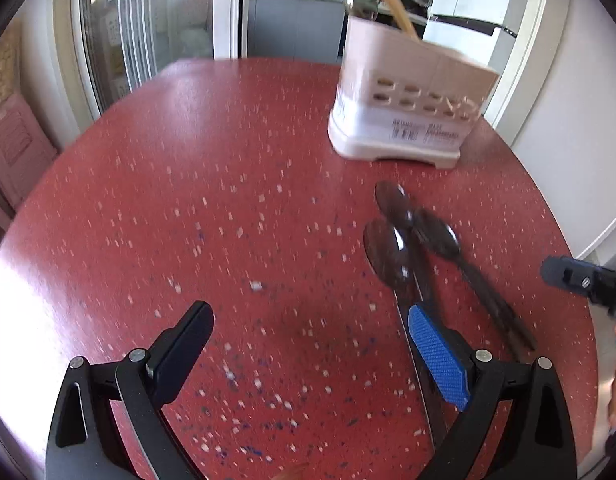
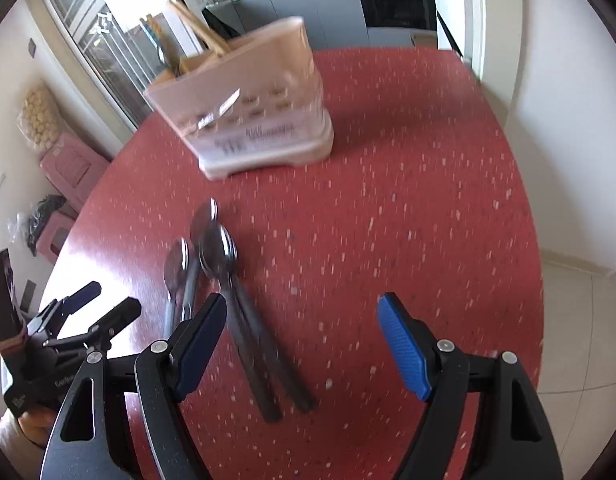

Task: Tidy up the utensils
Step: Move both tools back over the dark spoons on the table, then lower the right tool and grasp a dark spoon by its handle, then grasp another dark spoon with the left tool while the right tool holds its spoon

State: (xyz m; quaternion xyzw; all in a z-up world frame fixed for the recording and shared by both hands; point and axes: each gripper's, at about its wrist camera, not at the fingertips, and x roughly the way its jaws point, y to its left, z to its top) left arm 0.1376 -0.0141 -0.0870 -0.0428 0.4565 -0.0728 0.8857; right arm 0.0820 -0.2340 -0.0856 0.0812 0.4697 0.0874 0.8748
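Three metal spoons (image 1: 407, 240) lie in a loose overlapping bunch on the red speckled table (image 1: 228, 200), handles toward me. Behind them stands a beige slotted utensil holder (image 1: 407, 108) with chopsticks and a spoon in it. My left gripper (image 1: 309, 312) is open and empty above the table. Its blue-padded finger (image 1: 435, 352) hangs over one spoon handle. In the right wrist view my right gripper (image 2: 304, 304) is open, with two handles of the spoons (image 2: 216, 248) running between its fingers, untouched. The holder (image 2: 256, 120) stands beyond. The left gripper (image 2: 112, 300) shows at the left.
The table's round edge (image 2: 539, 280) drops to a tiled floor on the right. A glass door (image 1: 140, 40) and pink stools (image 1: 16, 148) are at the left, with a kitchen counter beyond. One finger of the right gripper (image 1: 567, 272) shows at the right edge.
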